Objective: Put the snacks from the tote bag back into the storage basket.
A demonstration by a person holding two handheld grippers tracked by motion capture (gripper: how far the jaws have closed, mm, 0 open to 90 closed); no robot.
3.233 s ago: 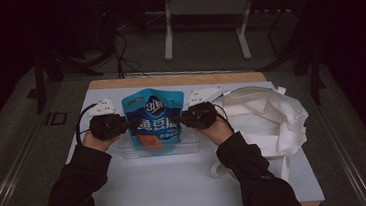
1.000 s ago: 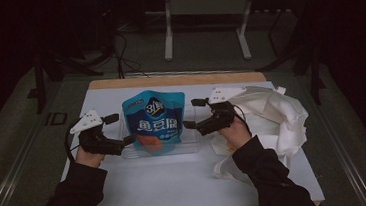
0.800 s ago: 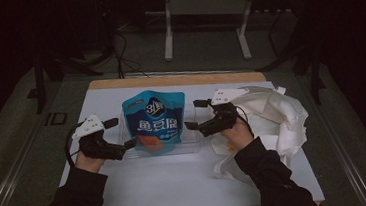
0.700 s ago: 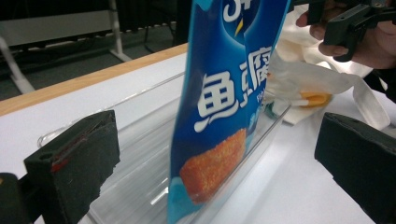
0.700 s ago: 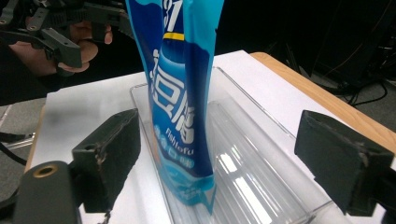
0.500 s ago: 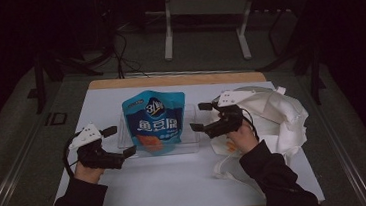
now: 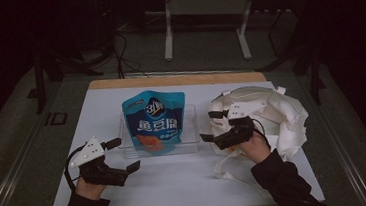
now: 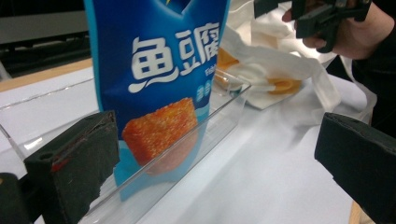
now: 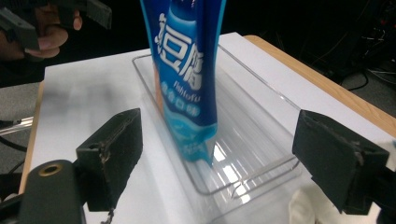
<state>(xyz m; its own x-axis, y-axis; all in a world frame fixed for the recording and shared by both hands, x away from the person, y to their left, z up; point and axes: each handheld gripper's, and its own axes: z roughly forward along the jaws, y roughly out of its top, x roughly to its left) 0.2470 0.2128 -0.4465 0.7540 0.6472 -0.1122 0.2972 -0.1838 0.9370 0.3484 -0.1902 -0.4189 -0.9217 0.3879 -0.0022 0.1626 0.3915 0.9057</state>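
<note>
Bare table (image 7: 187, 175) lies open in front; upright pouch (image 7: 155, 120) in clear tray (image 7: 191, 132) blocks the middle.

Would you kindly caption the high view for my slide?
Blue snack pouch upright in clear tray; open left gripper and right gripper flank it.

Dim room, lit table
High view dark and grainy; glare streaks the clear tray (image 9: 243, 172); near jaws blur.
</note>
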